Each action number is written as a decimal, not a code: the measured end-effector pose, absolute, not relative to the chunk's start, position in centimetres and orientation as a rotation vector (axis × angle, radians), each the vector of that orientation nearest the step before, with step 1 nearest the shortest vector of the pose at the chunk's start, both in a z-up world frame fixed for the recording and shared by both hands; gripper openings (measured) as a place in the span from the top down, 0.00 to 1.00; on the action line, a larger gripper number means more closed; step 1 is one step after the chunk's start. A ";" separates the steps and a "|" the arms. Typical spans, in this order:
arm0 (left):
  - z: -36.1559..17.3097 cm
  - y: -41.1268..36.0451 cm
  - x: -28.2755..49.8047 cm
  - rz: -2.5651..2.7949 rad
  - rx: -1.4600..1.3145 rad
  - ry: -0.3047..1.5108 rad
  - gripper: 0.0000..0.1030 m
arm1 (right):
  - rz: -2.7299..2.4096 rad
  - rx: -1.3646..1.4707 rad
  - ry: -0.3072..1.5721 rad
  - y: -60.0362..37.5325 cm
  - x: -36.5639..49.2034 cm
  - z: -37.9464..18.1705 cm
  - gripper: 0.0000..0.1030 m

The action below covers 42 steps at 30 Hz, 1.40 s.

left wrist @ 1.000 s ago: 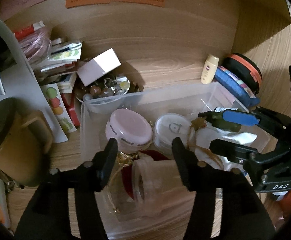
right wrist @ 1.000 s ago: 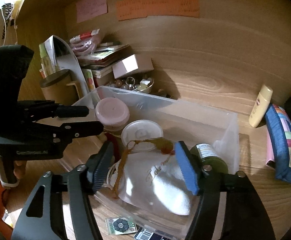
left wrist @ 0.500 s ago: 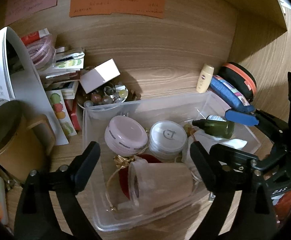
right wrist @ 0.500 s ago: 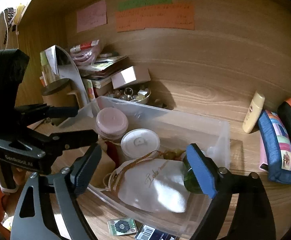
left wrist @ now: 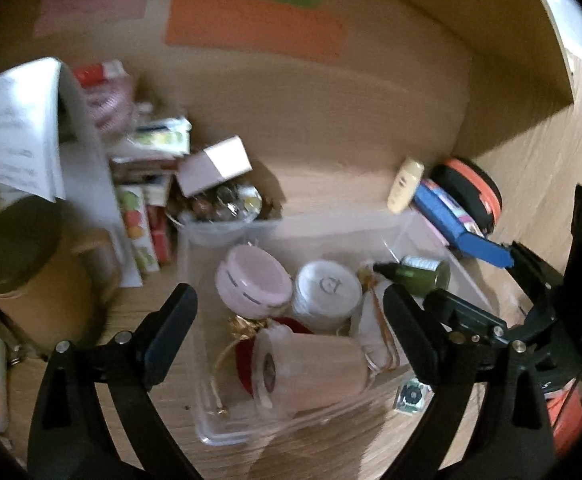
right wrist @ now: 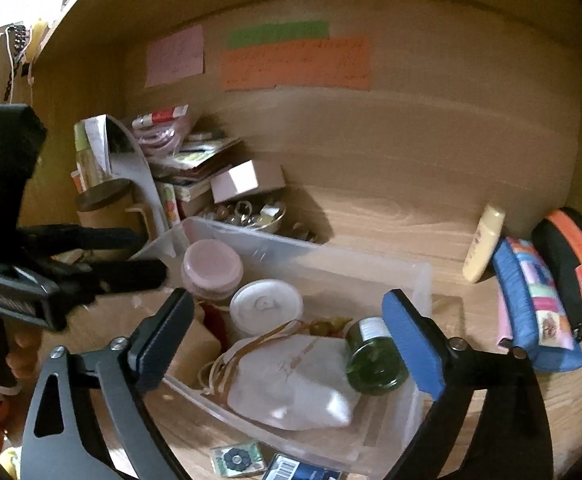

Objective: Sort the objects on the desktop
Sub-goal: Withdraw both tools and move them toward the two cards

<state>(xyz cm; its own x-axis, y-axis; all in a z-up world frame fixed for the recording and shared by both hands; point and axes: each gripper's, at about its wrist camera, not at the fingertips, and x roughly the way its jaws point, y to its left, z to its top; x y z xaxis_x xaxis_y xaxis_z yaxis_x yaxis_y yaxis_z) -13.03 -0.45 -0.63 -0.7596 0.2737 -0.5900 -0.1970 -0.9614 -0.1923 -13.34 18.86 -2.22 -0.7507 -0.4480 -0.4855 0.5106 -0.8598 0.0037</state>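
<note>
**A:** Where do your desktop things sit?

**B:** In the clear plastic bin (right wrist: 331,256), a thin-walled rectangular tub on the wood-grain bench (right wrist: 391,220). Lying in it you have a soft white drawstring pouch (right wrist: 291,380) with a tan cord, a dark green glass bottle (right wrist: 375,364) tipped on its side against the pouch, a round white-lidded jar (right wrist: 267,304), a squat pink-lidded jar (right wrist: 211,266), and a frosted cylindrical jar (left wrist: 311,368) on its side at the near end.

**A:** And your claws?

**B:** Your left claw (left wrist: 291,320) has its black pads spread wide, still opening, over the frosted jar and pressing on nothing. Your right claw (right wrist: 287,328), with its blue pad, is opening too; the pouch and bottle lie below the gap, untouched.

**A:** Around the bin?

**B:** Just behind it is a bowl of glossy beads (right wrist: 251,214) with a small white carton (right wrist: 247,182) resting on top. To the left stands a tan lidded mug (left wrist: 31,276). To the right are a cream tube (right wrist: 485,242), a blue quilted pouch (right wrist: 531,304) and a round black-and-orange case (right wrist: 575,264). Matte paper notes (right wrist: 295,64) are stuck to the back panel.
</note>
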 end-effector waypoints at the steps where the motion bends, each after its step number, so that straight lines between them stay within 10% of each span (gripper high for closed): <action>1: -0.2 -0.6 -12.7 2.740 -0.931 -0.178 0.07 | -2.534 0.653 0.174 18.9 -13.3 -2.0 0.06; 22: 2.4 -0.4 -3.4 2.833 -0.796 -0.013 0.01 | -2.615 0.508 0.272 21.1 -4.4 1.7 0.00; 42: -5.2 2.9 -3.9 2.677 -1.063 0.061 0.01 | -2.547 0.917 0.251 23.8 -5.7 -6.5 0.02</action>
